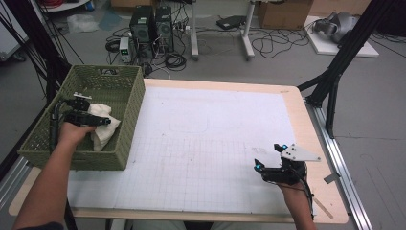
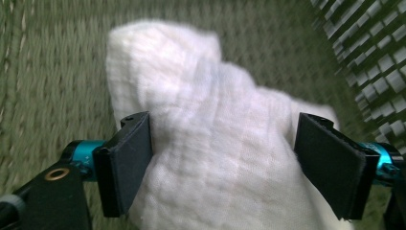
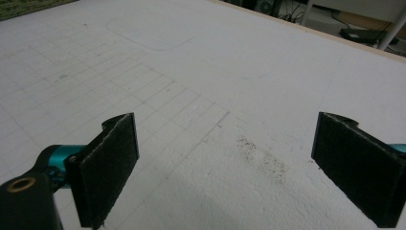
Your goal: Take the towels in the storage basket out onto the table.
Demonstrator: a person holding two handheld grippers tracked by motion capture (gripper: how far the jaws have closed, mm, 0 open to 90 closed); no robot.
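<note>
Cloth (image 2: 210, 143) sits between my left gripper's (image 2: 222, 163) 2 spread jaws, unclamped; I could snag the basket (image 1: 129, 120) weave. Right gripper (image 3: 225, 167) gapes, idle.

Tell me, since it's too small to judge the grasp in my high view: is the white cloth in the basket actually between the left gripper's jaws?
Observer: Yes. In the left gripper view the white cloth fills the gap between the pads of the left gripper, which stand wide apart.
Operator: Is it being squeezed?
Observer: Not visibly. The cloth bulges past both pads with no pinched fold.
Operator: And the right gripper?
Observer: Its own view shows the jaws open with nothing between them, and a patch of dark specks on the gridded mat just ahead.
</note>
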